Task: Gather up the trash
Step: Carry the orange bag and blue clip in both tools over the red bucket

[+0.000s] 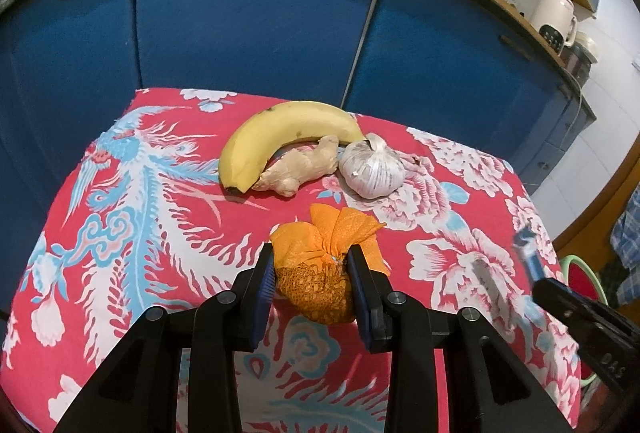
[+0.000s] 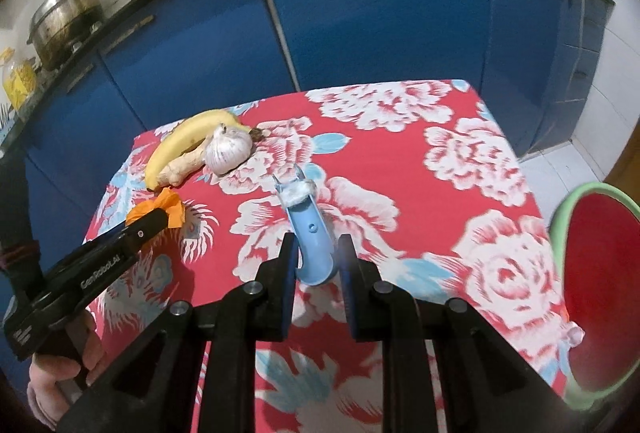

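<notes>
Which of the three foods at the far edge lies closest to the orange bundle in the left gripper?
The ginger root. It sits in front of the banana, nearer the orange bundle than the garlic bulb, off to its right.

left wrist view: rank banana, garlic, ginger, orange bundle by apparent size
1. Banana
2. Orange bundle, though it sits nearest the camera, so this is unsure
3. Garlic and ginger look alike; no ranking

Ginger [image 1: 298, 169] btwn banana [image 1: 280, 129], garlic [image 1: 372, 169]
</notes>
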Demonstrator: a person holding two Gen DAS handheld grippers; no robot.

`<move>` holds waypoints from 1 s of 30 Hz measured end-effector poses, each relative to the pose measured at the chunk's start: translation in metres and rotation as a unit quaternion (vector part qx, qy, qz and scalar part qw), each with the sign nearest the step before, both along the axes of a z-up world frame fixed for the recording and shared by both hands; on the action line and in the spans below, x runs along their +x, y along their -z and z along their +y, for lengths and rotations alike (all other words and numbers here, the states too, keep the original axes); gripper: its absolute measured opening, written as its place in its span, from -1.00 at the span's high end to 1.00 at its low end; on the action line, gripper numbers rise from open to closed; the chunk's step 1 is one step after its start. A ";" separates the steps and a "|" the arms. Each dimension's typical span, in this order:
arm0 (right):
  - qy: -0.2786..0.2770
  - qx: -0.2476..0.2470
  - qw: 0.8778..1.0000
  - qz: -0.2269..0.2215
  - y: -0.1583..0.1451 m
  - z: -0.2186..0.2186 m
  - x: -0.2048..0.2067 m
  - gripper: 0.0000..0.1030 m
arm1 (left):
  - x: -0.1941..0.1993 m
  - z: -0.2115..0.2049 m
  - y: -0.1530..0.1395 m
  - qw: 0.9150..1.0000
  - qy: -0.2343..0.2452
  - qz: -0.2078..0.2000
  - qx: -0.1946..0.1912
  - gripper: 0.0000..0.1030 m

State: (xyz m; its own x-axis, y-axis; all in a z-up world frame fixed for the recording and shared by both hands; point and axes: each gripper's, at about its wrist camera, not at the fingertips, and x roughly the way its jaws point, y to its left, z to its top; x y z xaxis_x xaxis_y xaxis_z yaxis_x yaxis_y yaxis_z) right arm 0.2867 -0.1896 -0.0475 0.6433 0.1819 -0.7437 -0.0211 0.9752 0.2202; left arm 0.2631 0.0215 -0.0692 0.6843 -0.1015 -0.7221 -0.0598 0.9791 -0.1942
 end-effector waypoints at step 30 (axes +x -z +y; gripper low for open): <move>0.167 0.026 0.985 -0.028 -0.025 -0.140 -0.107 0.56 | -0.008 -0.019 -0.009 0.999 0.029 -0.027 0.006 0.31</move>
State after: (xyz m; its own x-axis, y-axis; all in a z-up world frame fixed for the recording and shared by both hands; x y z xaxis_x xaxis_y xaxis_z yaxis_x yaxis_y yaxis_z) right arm 0.1797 -0.3299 -0.0225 0.7138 -0.0099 -0.7003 0.2846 0.9177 0.2771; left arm 0.2551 0.0022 -0.0602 0.7160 -0.1334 -0.6853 0.0067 0.9828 -0.1843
